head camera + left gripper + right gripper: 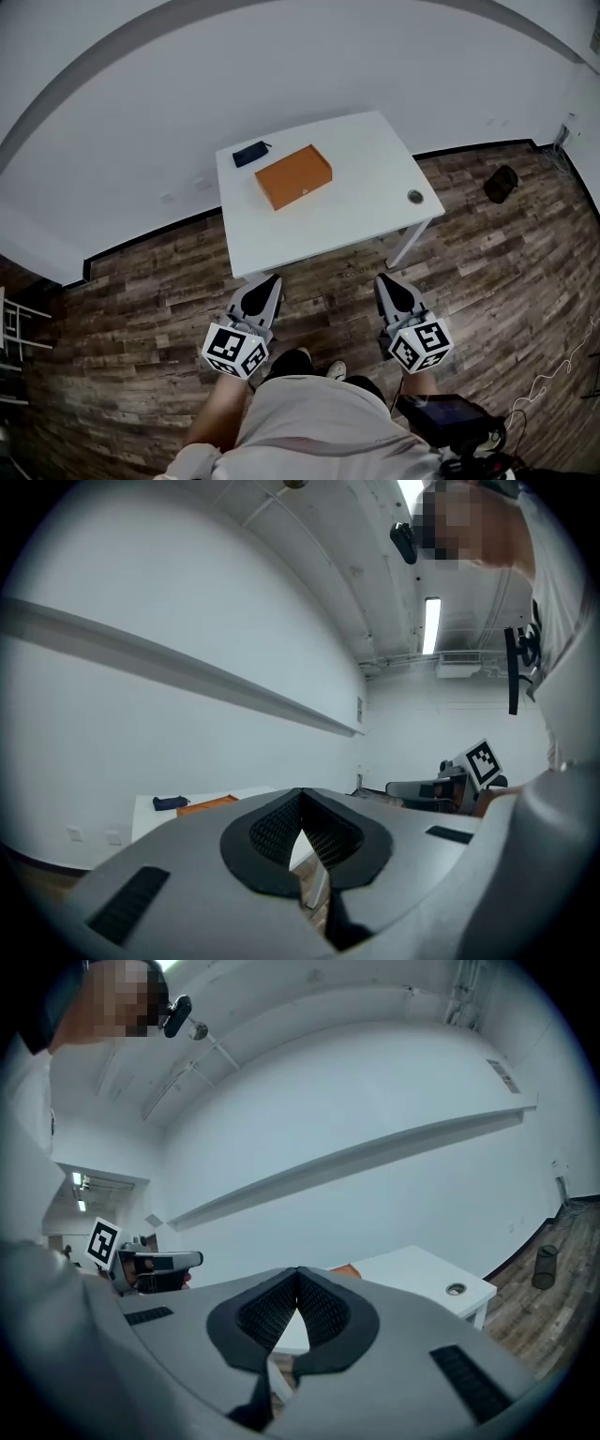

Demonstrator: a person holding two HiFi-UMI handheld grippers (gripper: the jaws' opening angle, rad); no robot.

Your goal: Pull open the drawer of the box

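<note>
An orange flat box [293, 176] lies on the white table [361, 206], toward its far left part; its drawer looks closed. In the left gripper view the box [208, 804] shows as a thin orange strip far off. My left gripper [274, 278] hangs over the floor just short of the table's near edge, jaws shut with nothing between them. My right gripper [382, 278] hangs beside it to the right, also shut and empty. Both point toward the table and stand well away from the box. In the right gripper view only an orange corner of the box [343, 1270] peeks above the jaws.
A dark blue pouch [249, 153] lies on the table behind the box, near the far left corner. A round cable hole [415, 196] sits at the table's right corner. A dark bag [501, 183] stands on the wooden floor at the right. The white wall runs behind the table.
</note>
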